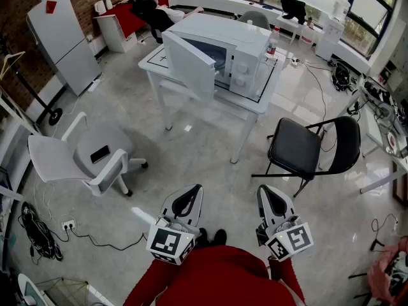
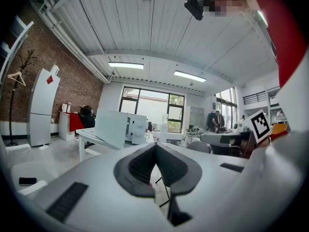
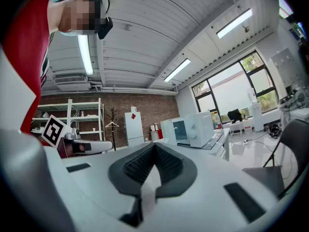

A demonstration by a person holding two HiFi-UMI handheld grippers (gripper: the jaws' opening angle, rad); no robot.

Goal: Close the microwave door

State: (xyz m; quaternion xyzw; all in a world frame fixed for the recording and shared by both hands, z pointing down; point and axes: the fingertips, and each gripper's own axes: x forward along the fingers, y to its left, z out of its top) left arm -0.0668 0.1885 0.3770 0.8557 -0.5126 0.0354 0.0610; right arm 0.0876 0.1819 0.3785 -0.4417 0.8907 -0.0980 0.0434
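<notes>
Item: one white boxy microwave oven with two round knobs on its right-hand panel, standing on a white rectangular table at the far centre of the room, on a mat outlined in black. Its white hinged door stood wide open, swung out toward the near left, with the cavity exposed behind it. In the left gripper view the oven and door showed far off beyond the tongs, and in the right gripper view the oven was equally distant.

Item: left gripper, white with dark ribbed pads, held low and near in front of the person's red-sleeved torso. Its own view showed the tips brought together with nothing between them.

Item: right gripper, of the same make, just right of the left one. Its tips likewise met, and it carried nothing.

Item: black folding chair, between the person and the table's right end.

Item: pale grey swivel office chair, near left, with a dark flat phone on its seat.

Progress, as judged: the task appeared not to have started. Both grippers were well apart from the oven, with open floor between. What was left was all of it: an approach to the table, contact with the door's outer face, and a push until the door sat flush against the oven front.
</notes>
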